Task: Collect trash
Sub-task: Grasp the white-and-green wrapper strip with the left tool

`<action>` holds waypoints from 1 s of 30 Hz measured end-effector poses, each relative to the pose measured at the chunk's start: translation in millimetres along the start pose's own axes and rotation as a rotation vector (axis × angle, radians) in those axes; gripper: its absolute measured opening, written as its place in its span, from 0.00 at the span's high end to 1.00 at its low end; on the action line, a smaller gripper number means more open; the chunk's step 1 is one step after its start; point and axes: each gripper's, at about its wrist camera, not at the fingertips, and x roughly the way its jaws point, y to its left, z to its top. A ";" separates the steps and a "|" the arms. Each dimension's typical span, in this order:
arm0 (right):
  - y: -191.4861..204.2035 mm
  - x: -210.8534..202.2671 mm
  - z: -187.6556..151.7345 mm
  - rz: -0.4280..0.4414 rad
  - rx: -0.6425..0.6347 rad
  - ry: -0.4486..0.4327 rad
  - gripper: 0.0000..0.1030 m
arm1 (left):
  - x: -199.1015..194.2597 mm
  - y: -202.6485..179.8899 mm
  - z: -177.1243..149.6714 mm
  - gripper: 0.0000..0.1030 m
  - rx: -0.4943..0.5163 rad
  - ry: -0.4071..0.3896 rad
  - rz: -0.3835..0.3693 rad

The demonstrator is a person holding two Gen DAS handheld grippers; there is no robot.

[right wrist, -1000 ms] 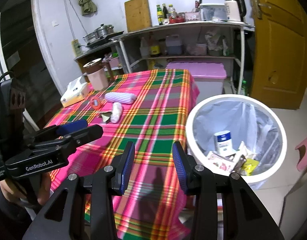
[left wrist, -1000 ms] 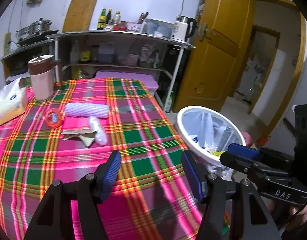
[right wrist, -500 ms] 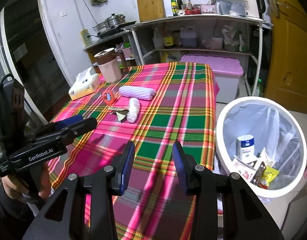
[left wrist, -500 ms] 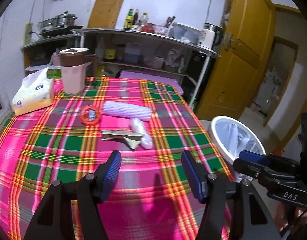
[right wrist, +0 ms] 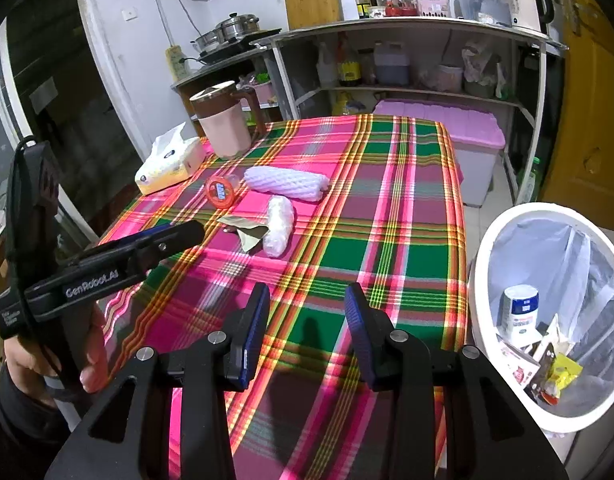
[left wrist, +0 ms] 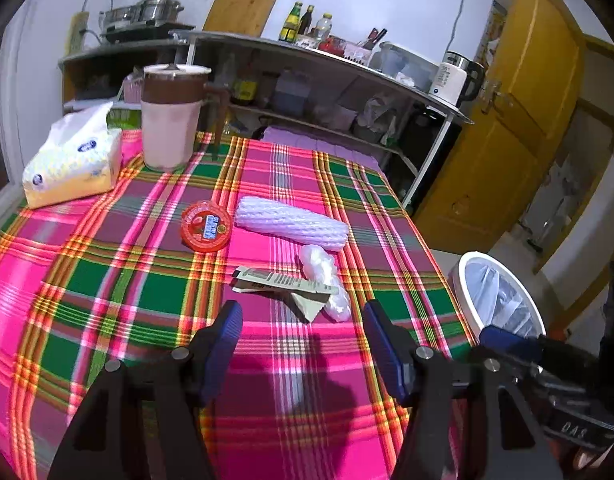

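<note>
Left wrist view: the left hand-held gripper [left wrist: 301, 334] hovers above the plaid-clothed surface [left wrist: 127, 280], jaws wide apart, nothing between them. Just ahead lies a flattened paper wrapper [left wrist: 283, 282], long axis running left to right, printed side up. Touching its right end is a crumpled clear plastic bag [left wrist: 325, 282], elongated, long axis running away from the camera. Beyond them lies a white foam net sleeve [left wrist: 291, 229], ribbed and cylindrical, long axis slanting from upper left to lower right. A round red lid [left wrist: 206, 226] sits just left of it. A tissue pack [left wrist: 73, 160] and a pink pitcher [left wrist: 171, 124] stand at the far left. The white bin [left wrist: 497, 300] with a clear liner stands off the surface's right edge.

Right wrist view: the right hand-held gripper [right wrist: 306, 330] is also wide open and empty, above the near edge of the surface. The bin [right wrist: 519, 216] on its right holds a can and packets. The left hand-held gripper [right wrist: 175, 234] enters from the left.
</note>
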 end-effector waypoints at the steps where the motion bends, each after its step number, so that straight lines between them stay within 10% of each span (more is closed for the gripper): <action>1: -0.7 0.9 -0.2 -0.001 0.002 0.002 0.61 | 4.4 0.2 2.2 0.40 -0.011 0.007 -0.004; 14: -14.2 12.4 0.7 -0.007 0.015 0.026 0.61 | 55.1 20.3 16.2 0.41 -0.225 0.065 0.033; 24: -23.2 17.4 0.2 -0.001 0.033 0.034 0.61 | 79.7 15.0 13.0 0.82 -0.188 0.118 0.108; 30: -20.1 17.6 0.3 -0.001 0.020 0.035 0.61 | 69.3 11.2 6.7 0.84 -0.131 0.107 0.096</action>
